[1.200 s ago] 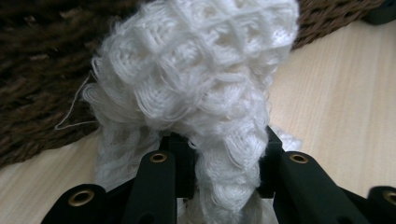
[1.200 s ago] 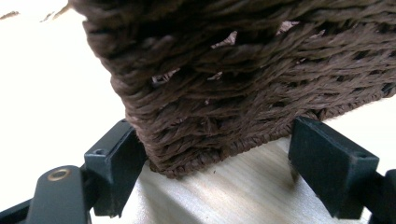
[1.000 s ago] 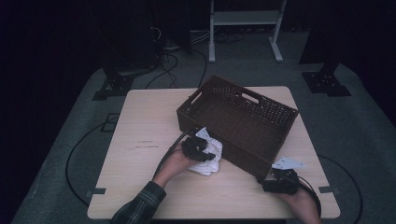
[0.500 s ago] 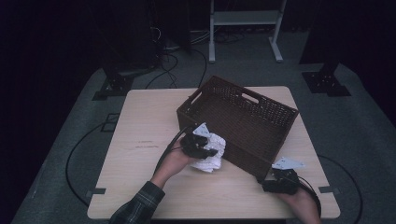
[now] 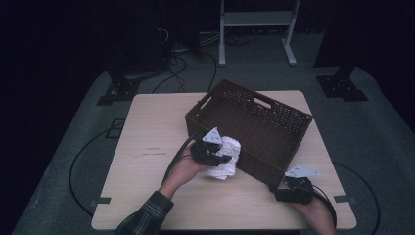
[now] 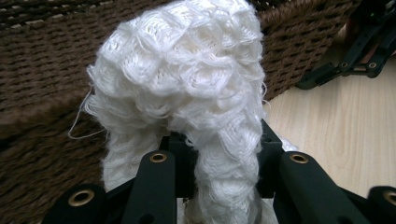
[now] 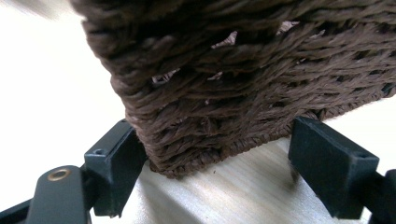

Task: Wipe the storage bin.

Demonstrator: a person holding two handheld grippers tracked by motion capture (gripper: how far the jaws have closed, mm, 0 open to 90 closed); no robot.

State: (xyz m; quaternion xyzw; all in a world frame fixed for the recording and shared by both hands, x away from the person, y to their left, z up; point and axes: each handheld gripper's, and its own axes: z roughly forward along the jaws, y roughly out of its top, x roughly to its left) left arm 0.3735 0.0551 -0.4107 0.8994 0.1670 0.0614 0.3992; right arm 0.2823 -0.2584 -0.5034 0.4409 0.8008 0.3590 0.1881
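— Where's the cloth?
— My left gripper [image 5: 221, 157] is clamped on the white knitted cloth [image 6: 187, 88], just beside the brown wicker basket [image 5: 274, 122]. My right gripper [image 7: 219, 158] straddles the basket's corner, jaws wide. No readable writing.

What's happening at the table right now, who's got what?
A person works at the wooden table with tongs in each hand. The left tongs are shut on a white knitted cloth, holding it beside the near wall of the brown wicker basket. The right tongs sit at the basket's near right corner, jaws wide on either side of that corner; one jaw looks to touch it, the other stands apart. The cloth is not yet in the basket.
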